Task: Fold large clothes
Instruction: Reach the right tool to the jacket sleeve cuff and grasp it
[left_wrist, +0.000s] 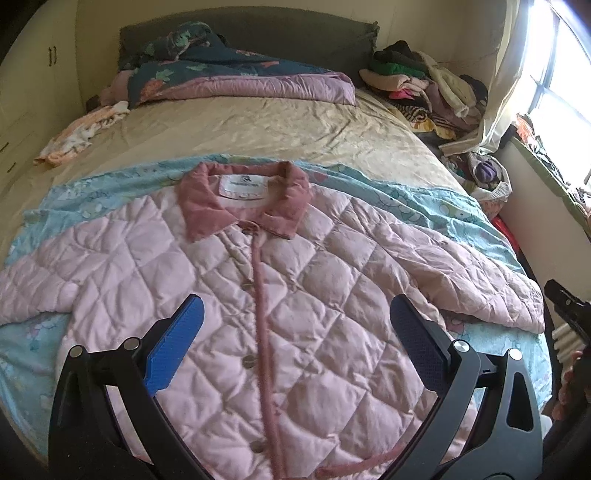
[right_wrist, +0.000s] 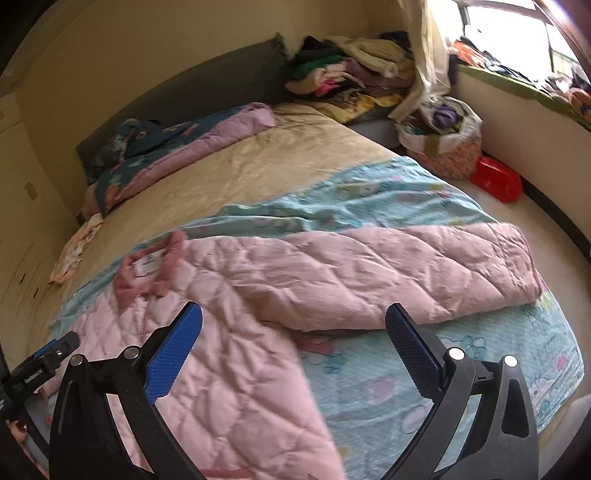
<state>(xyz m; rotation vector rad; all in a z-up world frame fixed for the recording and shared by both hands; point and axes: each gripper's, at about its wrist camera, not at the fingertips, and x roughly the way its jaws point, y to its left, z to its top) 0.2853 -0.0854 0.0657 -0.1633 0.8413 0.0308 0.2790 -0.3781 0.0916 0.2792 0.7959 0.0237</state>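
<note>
Jacket (left_wrist: 295, 295), pink and quilted, lies buttoned and flat on the blue sheet (right_wrist: 443, 387) of the bed. My left tongs (left_wrist: 295, 343) and right tongs (right_wrist: 295, 347) hover open, empty. Its slippery padding may bunch if I pinch only one layer of the sleeve (right_wrist: 388, 273).

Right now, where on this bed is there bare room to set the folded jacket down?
The tan sheet is bare between the pink jacket collar and the purple quilt. The far right corner is crowded with a clothes pile; a small floral cloth takes the left edge.
</note>
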